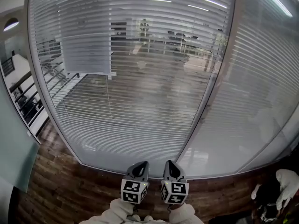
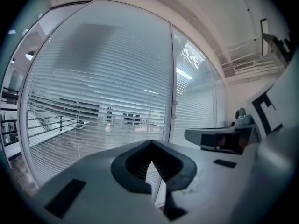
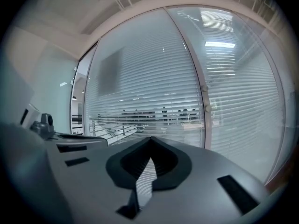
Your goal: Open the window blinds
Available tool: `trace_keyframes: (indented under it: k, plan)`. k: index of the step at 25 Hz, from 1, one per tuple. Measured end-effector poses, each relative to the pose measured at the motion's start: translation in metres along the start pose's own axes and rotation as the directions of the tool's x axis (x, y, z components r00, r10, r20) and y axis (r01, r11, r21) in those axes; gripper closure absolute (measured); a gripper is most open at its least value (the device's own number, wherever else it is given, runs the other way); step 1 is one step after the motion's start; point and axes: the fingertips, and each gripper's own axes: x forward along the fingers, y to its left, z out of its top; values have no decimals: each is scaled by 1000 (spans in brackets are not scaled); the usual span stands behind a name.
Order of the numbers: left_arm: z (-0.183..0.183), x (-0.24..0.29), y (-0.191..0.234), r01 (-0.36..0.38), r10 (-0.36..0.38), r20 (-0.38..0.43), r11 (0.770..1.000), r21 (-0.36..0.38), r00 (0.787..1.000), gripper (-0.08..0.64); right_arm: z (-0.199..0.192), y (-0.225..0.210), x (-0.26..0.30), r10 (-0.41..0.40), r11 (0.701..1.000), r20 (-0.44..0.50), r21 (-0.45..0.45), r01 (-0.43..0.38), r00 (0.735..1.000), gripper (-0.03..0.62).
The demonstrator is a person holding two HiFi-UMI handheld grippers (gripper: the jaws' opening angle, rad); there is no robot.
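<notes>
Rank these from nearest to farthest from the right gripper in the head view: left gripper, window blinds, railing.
1. left gripper, close beside the right gripper, on its left.
2. window blinds, straight ahead.
3. railing, behind the blinds, far left.

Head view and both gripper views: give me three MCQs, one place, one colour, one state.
1. The left gripper and right gripper are: A) touching the blinds B) side by side, short of the blinds C) lying on the floor
2. The floor is: A) brown wood B) grey carpet C) white tile
3. The right gripper's jaws are: A) wide open B) shut on the blinds C) shut, empty

Key: 1 B, both gripper views show the blinds well ahead; 2 A, brown planks in the head view; 3 C, tips meet with only distant blinds beyond.
</notes>
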Motion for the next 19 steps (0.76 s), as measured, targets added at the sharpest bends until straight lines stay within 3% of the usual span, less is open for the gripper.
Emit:
trace_keyframes:
  k: [19]
  plan:
    - [15,2,-7,-5,5,24,1000,9,1000,560,12,-7,-3,17,1000,11,-18,-16,1000,580]
